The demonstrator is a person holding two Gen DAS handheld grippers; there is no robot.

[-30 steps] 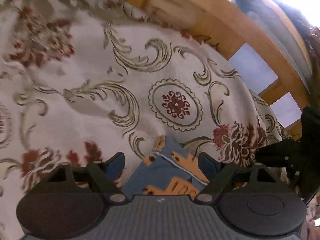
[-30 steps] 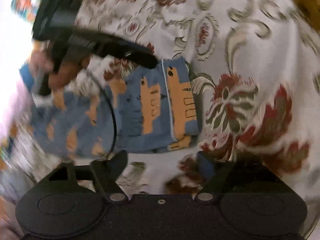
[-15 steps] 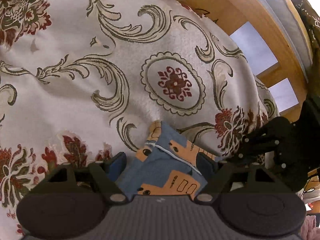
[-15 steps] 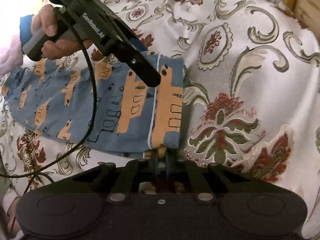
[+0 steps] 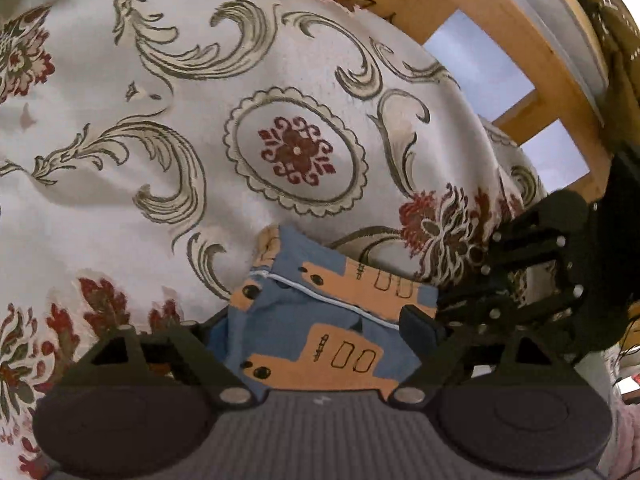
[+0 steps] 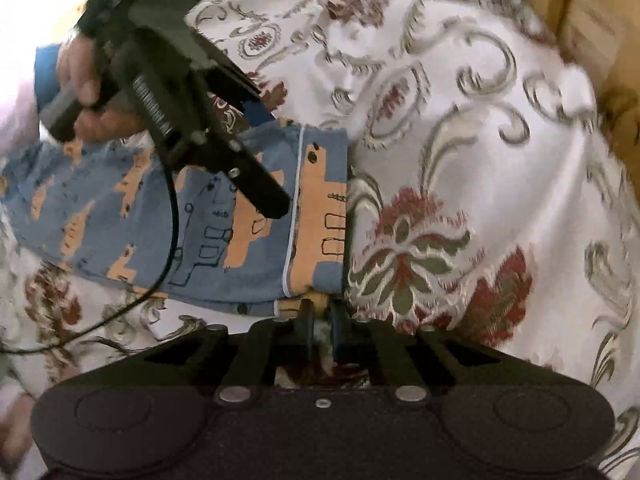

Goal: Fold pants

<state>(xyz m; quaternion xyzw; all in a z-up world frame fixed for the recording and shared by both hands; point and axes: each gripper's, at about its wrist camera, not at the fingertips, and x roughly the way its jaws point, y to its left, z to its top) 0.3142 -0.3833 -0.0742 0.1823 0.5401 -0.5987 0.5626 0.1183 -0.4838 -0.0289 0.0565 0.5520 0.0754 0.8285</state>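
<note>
Blue pants [image 6: 132, 216] with orange vehicle prints lie flat on a floral bedspread [image 6: 500, 152]. My right gripper [image 6: 320, 314] is shut on the near corner of the pants' end. Over the far side of that end hovers my left gripper [image 6: 264, 152], open and held by a hand [image 6: 80, 76]. In the left wrist view the pants' end [image 5: 332, 344] lies between the open fingers of the left gripper [image 5: 316, 320]. The right gripper [image 5: 444, 304] reaches in from the right and pinches the cloth's corner.
A wooden bed frame [image 5: 460, 12] runs behind the bedspread [image 5: 120, 128], also seen as a bed frame [image 6: 600, 48] at the upper right. A black cable [image 6: 173, 216] hangs from the left gripper across the pants. A pale sleeve shows at the left edge.
The right gripper came down to the pants' near corner and shut on it, and it still holds. The left gripper has moved lower and further over the pants' end, still open.
</note>
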